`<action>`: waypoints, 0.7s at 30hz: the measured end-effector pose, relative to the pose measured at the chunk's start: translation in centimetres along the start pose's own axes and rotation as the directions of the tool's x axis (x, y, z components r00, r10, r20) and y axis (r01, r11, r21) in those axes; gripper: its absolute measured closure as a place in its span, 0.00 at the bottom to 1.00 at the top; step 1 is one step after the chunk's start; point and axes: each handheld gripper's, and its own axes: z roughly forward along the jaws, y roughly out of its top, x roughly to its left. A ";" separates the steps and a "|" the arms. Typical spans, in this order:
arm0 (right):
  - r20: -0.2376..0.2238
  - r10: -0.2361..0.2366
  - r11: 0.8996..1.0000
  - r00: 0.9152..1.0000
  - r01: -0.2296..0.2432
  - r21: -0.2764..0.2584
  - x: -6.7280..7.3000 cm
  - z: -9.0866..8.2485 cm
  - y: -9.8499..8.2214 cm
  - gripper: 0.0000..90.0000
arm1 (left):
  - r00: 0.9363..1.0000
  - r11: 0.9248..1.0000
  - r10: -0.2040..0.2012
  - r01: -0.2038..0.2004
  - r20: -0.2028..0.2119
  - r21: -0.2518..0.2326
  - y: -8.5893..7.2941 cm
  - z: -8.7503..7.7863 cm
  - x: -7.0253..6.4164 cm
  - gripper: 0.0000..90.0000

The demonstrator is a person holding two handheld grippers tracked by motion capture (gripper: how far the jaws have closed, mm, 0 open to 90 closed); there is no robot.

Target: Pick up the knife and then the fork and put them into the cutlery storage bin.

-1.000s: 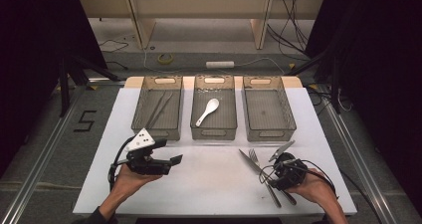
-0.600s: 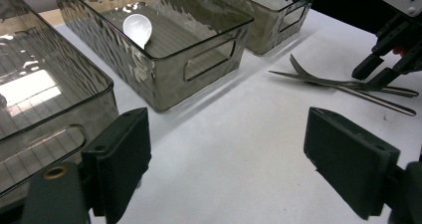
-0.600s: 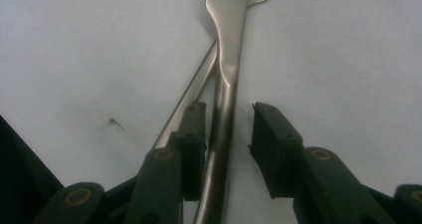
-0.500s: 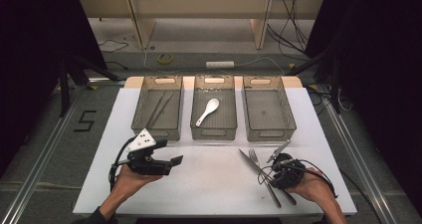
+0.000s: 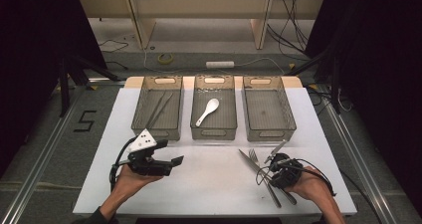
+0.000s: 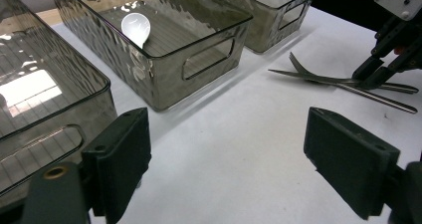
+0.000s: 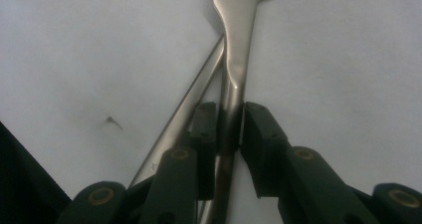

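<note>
While the right tongs sit low at the near right of the white surface, their jaws have just been closing and now pinch the handle of a fork; in the right gripper view the pads press the handle from both sides. Fork lies flat on the surface. Long axis runs from the person's right hand away and leftward in the high view, tines at the far end, toward the middle bin. A knife lies just beside it, crossing under or against the fork near the tongs; blade tip also points away and left.

Left tongs stand wide, nothing between them, held at the near left of the surface, aimed across toward the cutlery.

Three clear bins stand in a row at the far side. White spoon in the middle bin, bowl away from the person. Left bin holds thin dark sticks, likely chopsticks, hard to make out. Right bin looks bare.

Hard to read: fork tines cut off at the top edge of the right gripper view; near ends of fork and knife hidden under the right hand and tongs in the high view; a third metal piece angles up right of the tongs, kind unclear.
</note>
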 end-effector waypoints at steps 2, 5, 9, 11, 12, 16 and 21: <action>-0.003 -0.002 1.000 1.000 0.002 0.004 -0.1 0.0 0.1 0.86 | 1.000 1.000 0.004 -0.004 0.000 0.002 0.0 0.0 0.0 0.20; -0.005 0.000 1.000 1.000 0.000 0.007 -0.1 0.1 0.1 0.87 | 1.000 1.000 0.007 -0.007 -0.001 0.002 0.0 0.0 -0.1 0.20; -0.008 0.009 1.000 1.000 -0.008 0.017 -0.2 0.0 0.2 0.89 | 1.000 1.000 0.007 -0.007 -0.003 0.003 0.0 0.0 0.0 0.20; -0.010 0.007 1.000 1.000 -0.007 0.020 -0.3 0.0 0.3 0.89 | 1.000 1.000 0.006 -0.006 -0.004 0.001 0.0 0.0 0.0 0.20; -0.009 0.007 1.000 1.000 -0.007 0.022 -0.3 0.1 0.3 0.89 | 1.000 1.000 0.007 -0.007 -0.003 0.000 0.0 0.0 0.0 0.20; -0.008 -0.011 1.000 1.000 0.011 0.025 -0.2 0.0 0.4 0.89 | 1.000 1.000 0.008 -0.008 -0.002 0.000 0.0 0.0 0.0 0.20; -0.006 -0.037 0.999 0.999 0.037 0.017 -0.2 0.0 0.3 0.90 | 1.000 1.000 0.010 -0.010 -0.004 0.001 0.0 0.0 0.0 0.20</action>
